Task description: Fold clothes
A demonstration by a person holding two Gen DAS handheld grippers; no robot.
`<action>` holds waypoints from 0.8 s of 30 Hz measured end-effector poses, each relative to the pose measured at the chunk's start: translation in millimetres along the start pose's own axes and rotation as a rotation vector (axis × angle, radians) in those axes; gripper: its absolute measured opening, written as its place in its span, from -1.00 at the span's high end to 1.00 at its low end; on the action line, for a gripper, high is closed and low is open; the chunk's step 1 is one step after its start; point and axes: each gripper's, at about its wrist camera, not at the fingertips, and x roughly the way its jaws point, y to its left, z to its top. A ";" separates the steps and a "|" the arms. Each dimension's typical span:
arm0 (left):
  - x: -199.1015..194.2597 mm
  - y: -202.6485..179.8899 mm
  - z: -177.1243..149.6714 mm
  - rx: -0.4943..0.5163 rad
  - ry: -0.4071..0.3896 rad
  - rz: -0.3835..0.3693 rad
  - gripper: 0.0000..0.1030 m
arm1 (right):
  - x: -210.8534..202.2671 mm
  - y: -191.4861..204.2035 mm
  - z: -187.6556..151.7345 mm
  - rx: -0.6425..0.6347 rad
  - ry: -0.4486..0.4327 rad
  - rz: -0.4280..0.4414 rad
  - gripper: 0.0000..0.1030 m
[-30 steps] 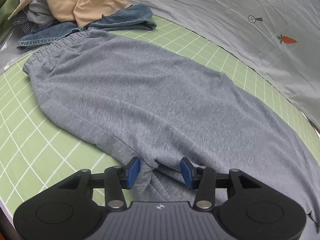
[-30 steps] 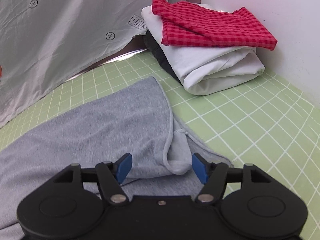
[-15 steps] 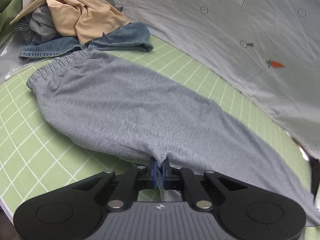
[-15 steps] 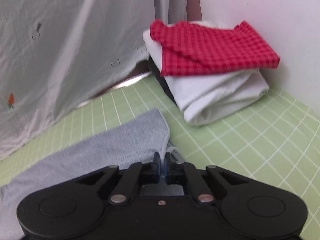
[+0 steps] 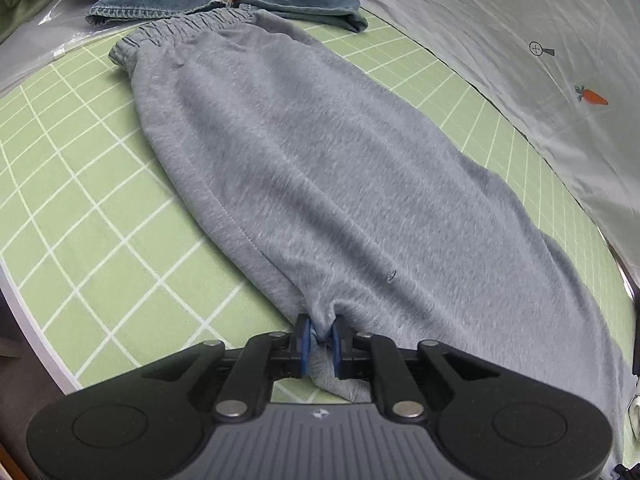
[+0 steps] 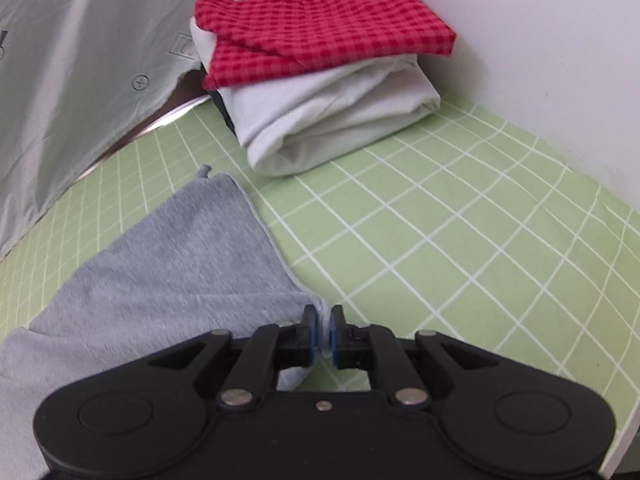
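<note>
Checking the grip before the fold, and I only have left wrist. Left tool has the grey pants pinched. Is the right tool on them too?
Observer: Yes. The right tool has an edge of the grey sweatpants between its pads, though its jaws are opening.
Operator: What's ahead of it?
Observer: A folded stack, with a red checked cloth lying on a folded white cloth.
Operator: Anything on the far side of the pants' edge?
Observer: Only the green grid mat, which runs from that edge to a white wall.
</note>
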 end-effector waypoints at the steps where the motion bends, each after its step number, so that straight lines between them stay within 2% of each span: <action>1: -0.2 -1.0 1.0 0.007 -0.008 0.005 0.45 | -1.5 0.5 -1.5 0.007 -0.009 -0.009 0.32; 3: -2.2 -1.2 3.0 0.018 -0.034 0.018 0.02 | -8.1 5.4 -3.4 0.003 -0.038 -0.022 -0.11; 4: -3.3 -0.9 4.0 0.018 -0.050 0.024 -0.06 | -12.0 9.6 -3.7 -0.008 -0.054 -0.025 -0.21; 5: -4.3 0.3 4.8 0.011 -0.065 0.029 -0.25 | -16.0 15.5 -4.4 -0.025 -0.071 -0.025 -0.42; 6: -5.3 2.1 5.6 0.002 -0.077 0.034 -0.42 | -18.8 21.6 -4.4 -0.044 -0.085 -0.019 -0.54; 8: -7.2 8.2 7.8 -0.023 -0.097 0.042 -0.50 | -26.0 35.1 -6.9 -0.088 -0.106 -0.005 -0.61; 12: -18.0 26.2 14.1 -0.076 -0.127 0.052 -0.63 | -37.0 60.1 -22.1 -0.140 -0.106 0.041 -0.90; 18: -27.9 65.0 32.8 -0.133 -0.145 0.068 -0.66 | -45.8 100.3 -64.2 -0.195 -0.034 0.090 -0.98; 24: -17.4 109.4 73.7 -0.152 -0.128 0.078 -0.67 | -62.6 146.4 -100.7 -0.206 -0.014 0.091 -1.00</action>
